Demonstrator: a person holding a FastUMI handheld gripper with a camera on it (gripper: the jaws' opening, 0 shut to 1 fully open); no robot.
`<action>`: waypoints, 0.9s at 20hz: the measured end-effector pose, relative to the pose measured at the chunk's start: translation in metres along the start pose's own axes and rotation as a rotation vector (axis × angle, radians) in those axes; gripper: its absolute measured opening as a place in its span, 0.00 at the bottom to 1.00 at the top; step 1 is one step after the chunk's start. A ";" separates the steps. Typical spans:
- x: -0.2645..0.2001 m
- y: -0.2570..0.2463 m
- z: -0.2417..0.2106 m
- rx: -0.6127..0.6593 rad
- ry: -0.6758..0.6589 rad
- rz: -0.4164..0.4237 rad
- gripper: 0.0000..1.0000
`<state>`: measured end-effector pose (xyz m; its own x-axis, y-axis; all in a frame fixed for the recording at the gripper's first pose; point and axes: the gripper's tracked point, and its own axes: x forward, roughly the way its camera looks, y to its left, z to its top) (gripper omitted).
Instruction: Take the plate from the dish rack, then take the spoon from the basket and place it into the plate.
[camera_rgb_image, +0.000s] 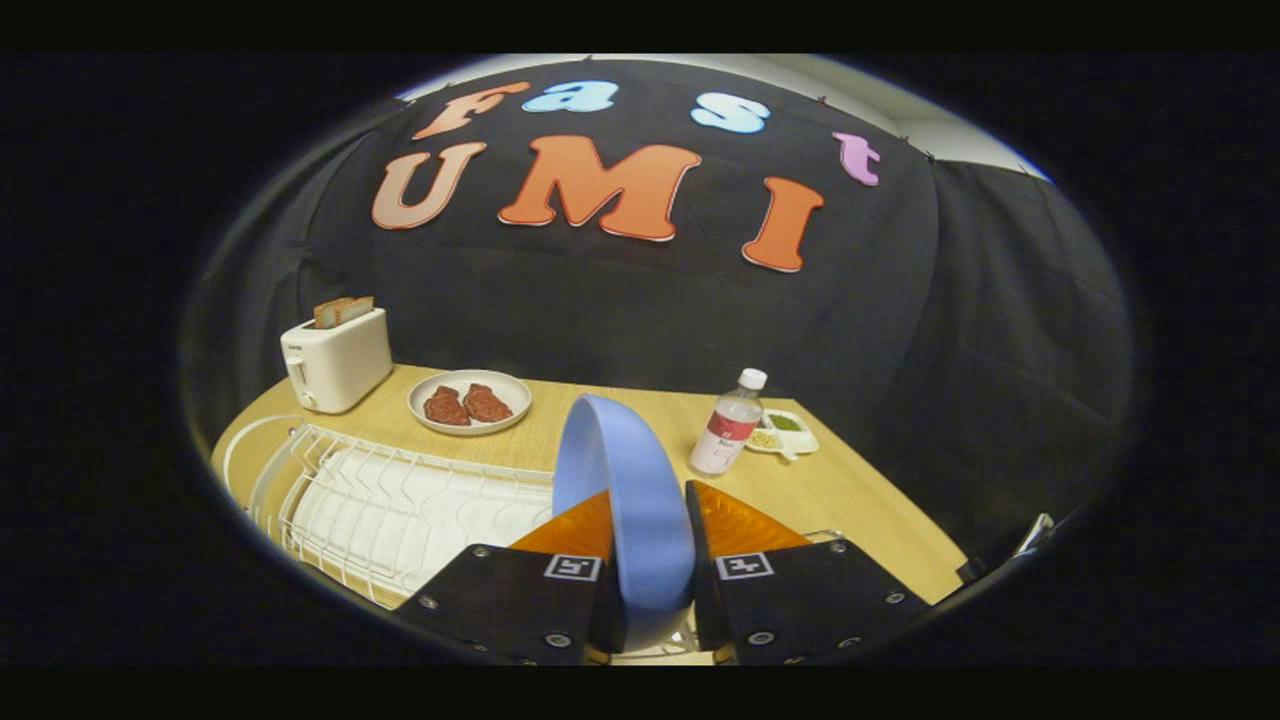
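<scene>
We have the gripper (648, 530) closed on the blue plate (625, 500), which stands on edge between the two orange fingers (575, 525), its rim rising just ahead of them. Both fingers press its faces, so the jaws are open only by the plate's thickness. We judge it a stiff, light, smooth plate, likely plastic or melamine, and slippery when pinched flat like this; a hold low on the rim, as here, seems right, though it may pivot if swung fast. Each finger body carries a square black-and-white marker, not readable text.

Below and to the left lies the white wire dish rack (400, 500) on the wooden table (860, 520). Beyond the fingers stands a clear bottle (728, 425) with a red label too small to read, beside a small white condiment dish (790, 432). Farther left sit a white plate of meat (470, 402) and a white toaster (335, 358) holding bread; its lettering is illegible.
</scene>
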<state>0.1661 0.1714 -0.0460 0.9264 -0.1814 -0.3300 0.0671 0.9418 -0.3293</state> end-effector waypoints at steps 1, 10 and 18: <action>-0.003 -0.004 0.005 -0.016 -0.014 -0.011 0.27; -0.068 -0.018 -0.003 0.185 -0.016 0.161 0.27; -0.145 -0.022 -0.062 0.393 0.021 0.351 0.27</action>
<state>0.0070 0.1591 -0.0457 0.9105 0.1623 -0.3802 -0.1082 0.9812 0.1598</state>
